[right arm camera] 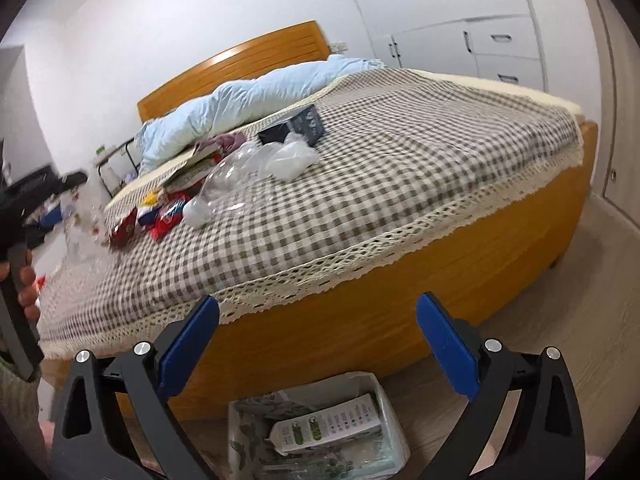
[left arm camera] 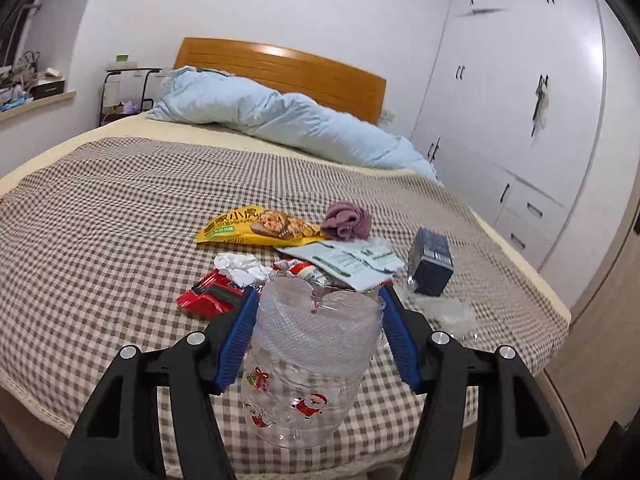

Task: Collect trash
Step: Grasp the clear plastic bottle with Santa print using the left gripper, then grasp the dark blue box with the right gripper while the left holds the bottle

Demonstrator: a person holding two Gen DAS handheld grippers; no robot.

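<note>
My left gripper (left arm camera: 318, 300) is shut on a clear plastic cup (left arm camera: 308, 360) with Santa prints, held over the bed's near edge. Behind it on the checked bedspread (left arm camera: 120, 208) lie a yellow snack bag (left arm camera: 256, 226), a red wrapper (left arm camera: 210, 294), crumpled white tissue (left arm camera: 242, 266), a pale green packet (left arm camera: 348, 262), a dark blue box (left arm camera: 432, 266) and clear plastic (left arm camera: 448, 312). My right gripper (right arm camera: 318, 316) is open and empty, above a bin bag (right arm camera: 316, 428) on the floor that holds a white carton (right arm camera: 328, 428). A crushed clear bottle (right arm camera: 224, 192) lies on the bed.
A purple cloth (left arm camera: 346, 220) lies beside the snack bag. A light blue duvet (left arm camera: 280, 120) is bunched by the wooden headboard (left arm camera: 288, 68). White wardrobes (left arm camera: 516, 120) stand to the right. The orange bed frame (right arm camera: 360, 308) faces my right gripper. A hand with the other gripper (right arm camera: 20, 264) shows at left.
</note>
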